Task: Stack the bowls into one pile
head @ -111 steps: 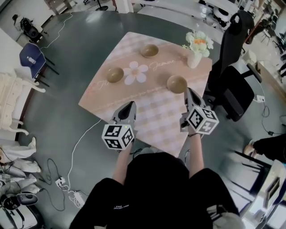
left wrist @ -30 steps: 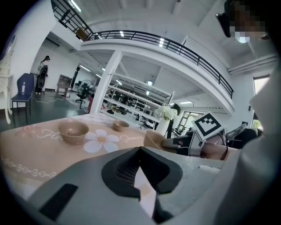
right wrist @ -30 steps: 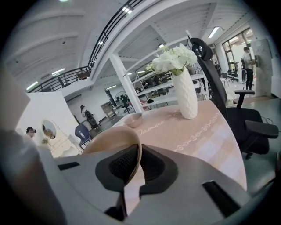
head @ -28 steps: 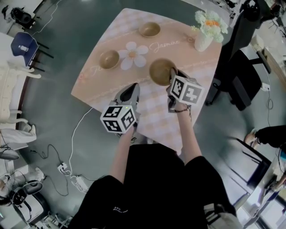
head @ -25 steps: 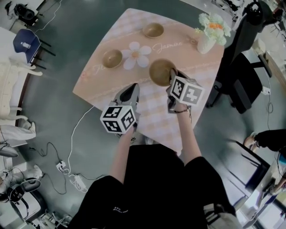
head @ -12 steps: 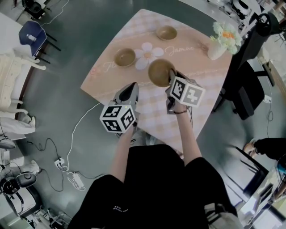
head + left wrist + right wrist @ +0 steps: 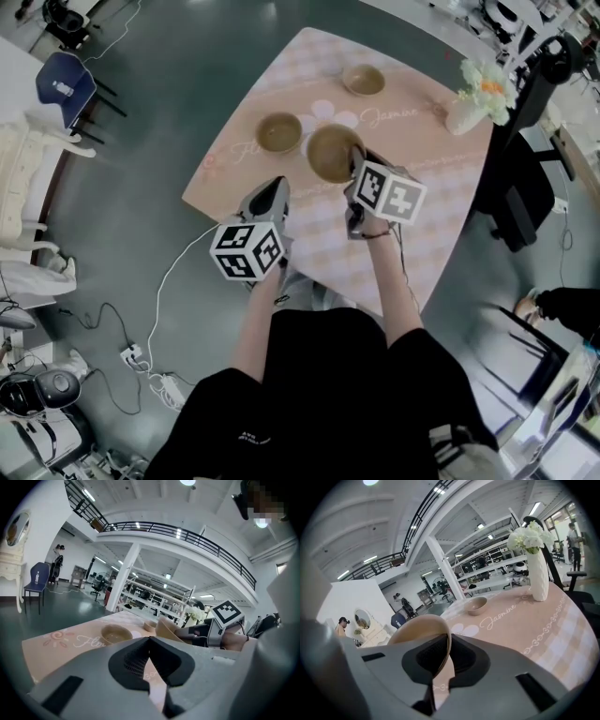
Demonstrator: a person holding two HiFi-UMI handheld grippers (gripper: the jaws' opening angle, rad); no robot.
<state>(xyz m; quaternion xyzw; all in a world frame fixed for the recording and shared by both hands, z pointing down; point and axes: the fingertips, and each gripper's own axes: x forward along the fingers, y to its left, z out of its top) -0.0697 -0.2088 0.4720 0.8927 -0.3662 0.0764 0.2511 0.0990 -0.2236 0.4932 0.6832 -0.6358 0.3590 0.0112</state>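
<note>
1. Bowls first: three of them, none stacked yet. The left bowl (image 7: 279, 132) and far bowl (image 7: 364, 80) sit upright on the table (image 7: 422, 216), well apart from each other.
2. My right gripper (image 7: 445, 644) is clamped on the rim of the third bowl (image 7: 330, 155), one jaw inside and one outside. A rim pinch makes sense to me, since the bowl looks too wide to grab across.
3. That held bowl hangs tilted off the jaws and looks clear of the table. In the head view it's just beside the left bowl. My guess is the left bowl is the target, as it's the nearest one.
4. My left gripper (image 7: 274, 185) has its jaws together with nothing between them. It hovers over the near table edge, short of the left bowl. I read it as parked out of the way, since one gripper is enough for a carry like this.
5. Next move, as I see it: level the held bowl over the left bowl before letting go. Dropped at this tilt, it'd likely land on a rim and slide off.
6. The vase (image 7: 464, 114) stands at the far right corner, well away from all this, so I'm not worried about it.
</note>
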